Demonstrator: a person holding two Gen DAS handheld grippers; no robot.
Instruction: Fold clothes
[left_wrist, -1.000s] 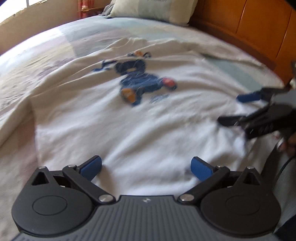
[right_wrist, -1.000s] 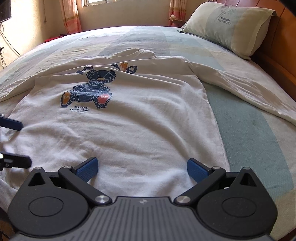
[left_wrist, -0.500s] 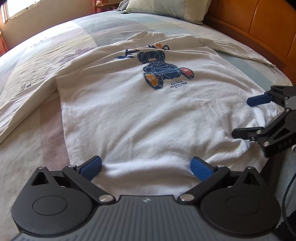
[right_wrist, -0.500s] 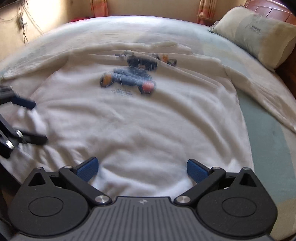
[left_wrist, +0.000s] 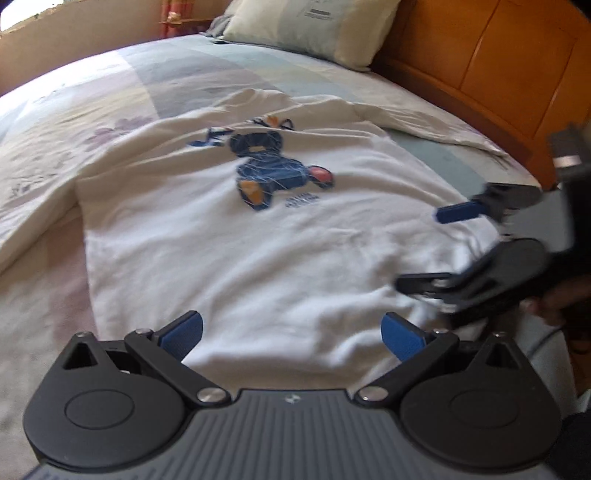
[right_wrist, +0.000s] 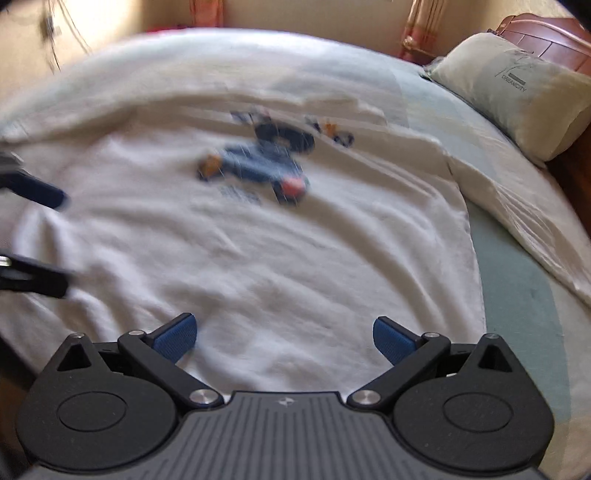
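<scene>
On the bed (left_wrist: 122, 85), a white sweatshirt (left_wrist: 258, 251) fills mid-frame; I hold my left tongs (left_wrist: 291, 330) and right tongs (right_wrist: 282, 334) spread wide, empty, over its near hem.

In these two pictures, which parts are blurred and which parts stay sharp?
Left wrist view: the bear print is smeared and the right tool is streaked, while the left tool is sharp. Right wrist view: the print and sweatshirt are blurred more strongly, the pillow less; its own blue fingertips are crisp.
</scene>
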